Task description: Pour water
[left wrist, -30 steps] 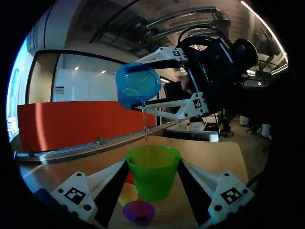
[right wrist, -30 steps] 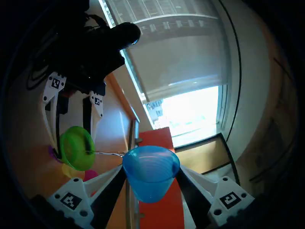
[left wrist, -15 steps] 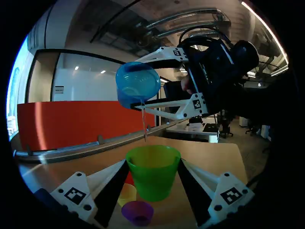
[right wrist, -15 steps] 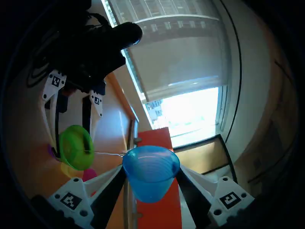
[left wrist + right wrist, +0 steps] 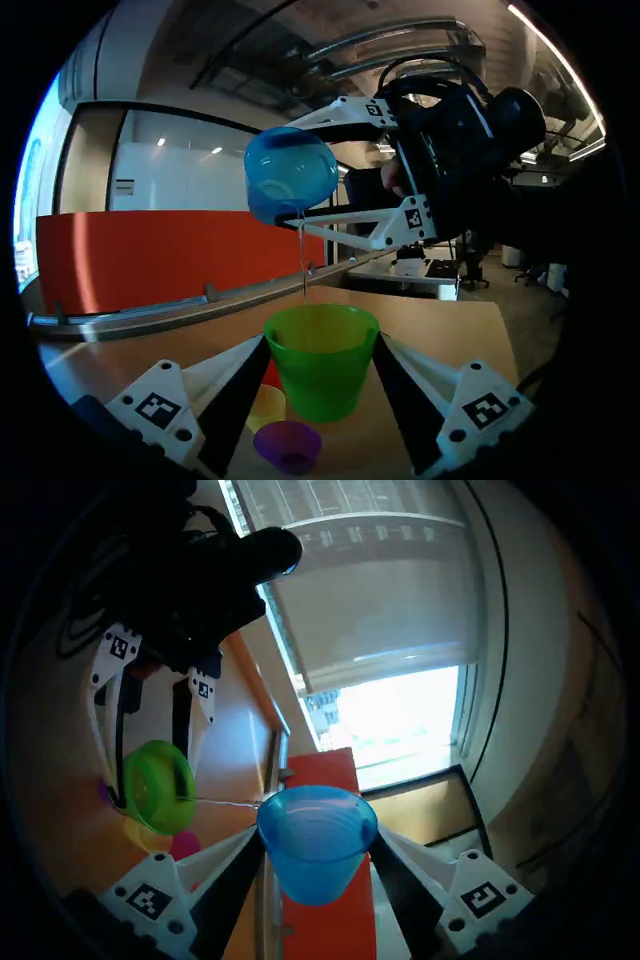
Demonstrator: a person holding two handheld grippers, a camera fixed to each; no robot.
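In the left gripper view my left gripper (image 5: 320, 376) is shut on an upright green cup (image 5: 322, 366). Above it the right gripper (image 5: 300, 172) holds a blue cup (image 5: 288, 174) tipped on its side, and a thin stream of water (image 5: 303, 264) falls from its rim into the green cup. In the right gripper view my right gripper (image 5: 316, 864) is shut on the blue cup (image 5: 314, 852). There the water stream (image 5: 228, 803) runs across to the green cup (image 5: 158, 786), held between the left gripper's fingers (image 5: 106, 696).
A purple cup (image 5: 290, 446), a yellow cup (image 5: 267, 406) and a red one stand on the wooden table (image 5: 448, 328) under the green cup. A long orange panel (image 5: 160, 256) runs behind the table. A bright window (image 5: 392, 712) lies ahead in the right gripper view.
The pouring goes on with both cups almost still. The blue cup has shifted very slightly to the right in the left gripper view.
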